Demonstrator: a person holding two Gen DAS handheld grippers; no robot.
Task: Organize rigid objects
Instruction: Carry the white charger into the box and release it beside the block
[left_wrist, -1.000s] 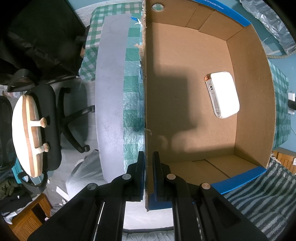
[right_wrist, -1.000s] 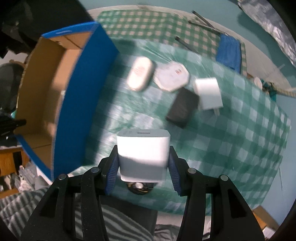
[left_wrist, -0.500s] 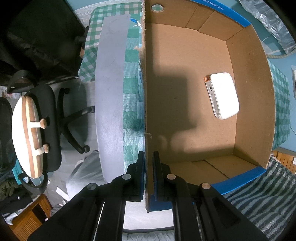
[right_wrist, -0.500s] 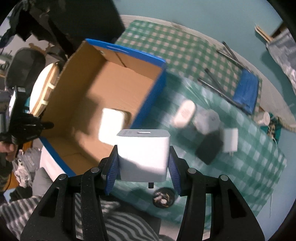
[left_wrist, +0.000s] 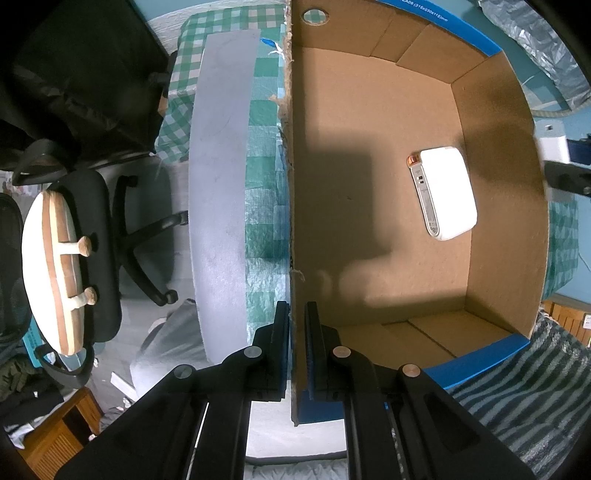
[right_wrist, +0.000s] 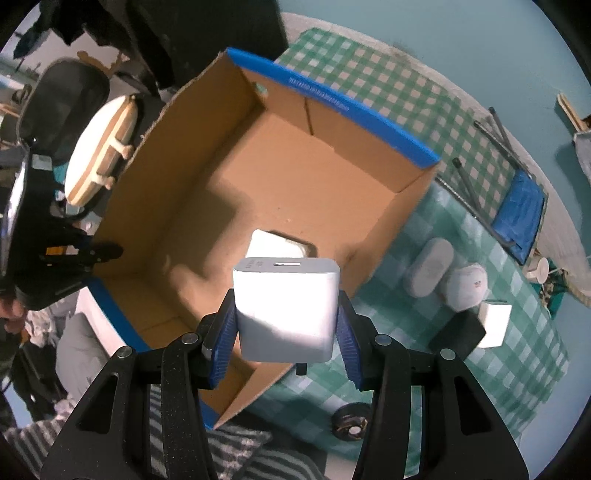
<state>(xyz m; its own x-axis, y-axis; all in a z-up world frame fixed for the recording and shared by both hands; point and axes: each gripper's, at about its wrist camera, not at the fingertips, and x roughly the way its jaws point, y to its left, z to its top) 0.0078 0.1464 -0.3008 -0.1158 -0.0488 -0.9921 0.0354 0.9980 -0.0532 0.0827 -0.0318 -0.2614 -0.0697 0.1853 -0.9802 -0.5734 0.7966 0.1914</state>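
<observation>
Right wrist view: my right tongs (right_wrist: 286, 332) grip white charger cube (right_wrist: 286, 310), carried from over checkered surface (right_wrist: 517, 369) to above cardboard box (right_wrist: 295, 177), near its right wall. Left tongs (left_wrist: 294, 332) stay pinched on box's left wall. White power bank (left_wrist: 443, 192) lies inside. Drop-in seems next; four items wait on surface.

Both tools are matte black plastic with a speckled finish. The left gripper (left_wrist: 296, 332) has dark fingers, lined blue inside, on angular linkage arms with round silver pivot screws. The right gripper (right_wrist: 286, 343) has ribbed blue pads (right_wrist: 347, 354) and matching silver screws.
</observation>
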